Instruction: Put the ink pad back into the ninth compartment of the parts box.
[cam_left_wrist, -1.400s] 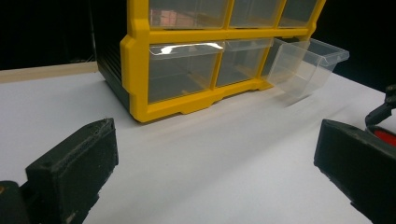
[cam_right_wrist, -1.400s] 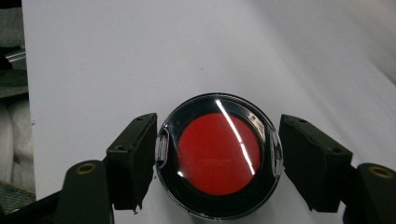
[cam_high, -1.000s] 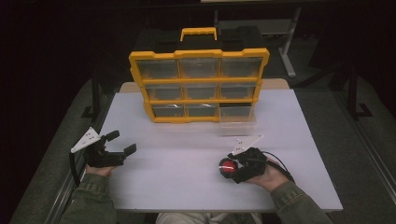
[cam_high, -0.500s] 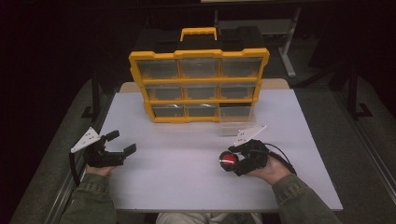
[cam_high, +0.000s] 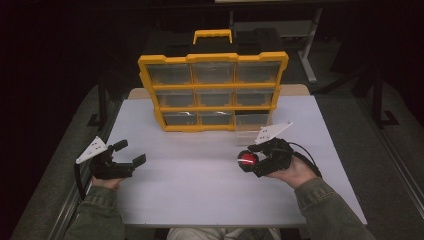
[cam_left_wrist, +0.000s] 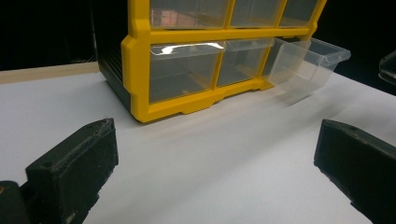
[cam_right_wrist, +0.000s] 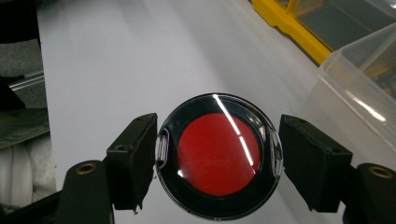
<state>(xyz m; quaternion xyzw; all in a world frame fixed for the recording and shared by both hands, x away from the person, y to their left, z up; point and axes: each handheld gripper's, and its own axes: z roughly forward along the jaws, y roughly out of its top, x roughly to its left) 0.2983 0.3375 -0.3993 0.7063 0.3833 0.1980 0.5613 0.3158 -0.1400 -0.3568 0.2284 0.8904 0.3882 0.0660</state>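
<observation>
Round case (cam_right_wrist: 215, 156): glossy clear plastic over a smooth red disc. Organizer (cam_high: 212, 90): shiny yellow plastic frame, transparent drawers. Table (cam_high: 200, 180): matt white, smooth. Sleeve (cam_high: 327, 210), lower right: coarse cloth.

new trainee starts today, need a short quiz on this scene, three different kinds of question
1. True or false: the right gripper is shut on the round red-centred case.
2. Which drawer of the yellow organizer is pulled out? A) top left B) middle C) bottom right
3. Fill in: the left gripper has its jaws ____ with nothing between them.

Key
1. True: both pads press on the case's rim, seen in the right gripper view.
2. C: the clear bottom right drawer sticks out over the white table.
3. Open.
</observation>
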